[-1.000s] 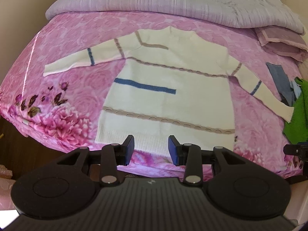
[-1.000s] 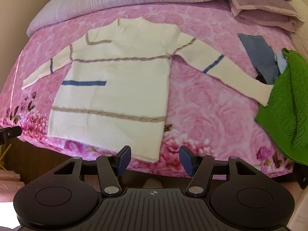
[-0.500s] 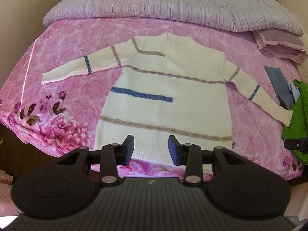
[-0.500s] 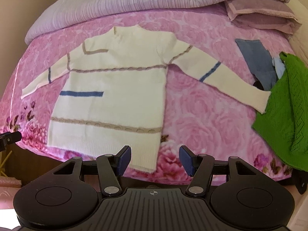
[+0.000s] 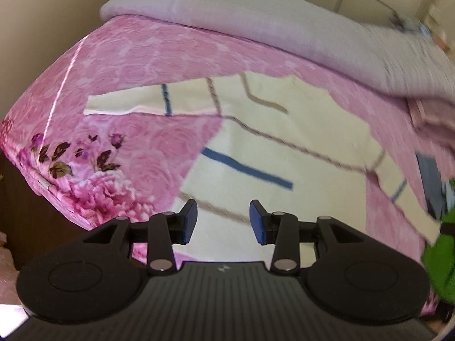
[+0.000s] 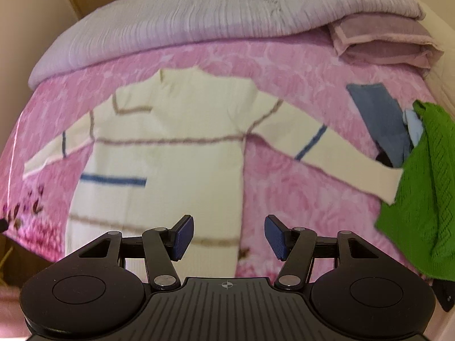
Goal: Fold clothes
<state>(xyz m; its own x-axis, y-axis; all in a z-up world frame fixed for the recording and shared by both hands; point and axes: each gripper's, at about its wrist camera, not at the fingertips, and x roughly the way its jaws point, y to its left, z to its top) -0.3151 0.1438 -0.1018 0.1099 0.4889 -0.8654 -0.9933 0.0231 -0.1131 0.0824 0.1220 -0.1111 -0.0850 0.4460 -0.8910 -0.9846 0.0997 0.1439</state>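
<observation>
pink floral bedspread (image 6: 284,176), lilac quilt (image 6: 199,14)

no legible text, labels or numbers anywhere

Soft knit sweater (image 6: 170,147) on a plush (rose-printed) blanket (image 6: 298,187).

Cream striped sweater (image 6: 170,147) flat on bed, sleeves spread, unfolded.
</observation>
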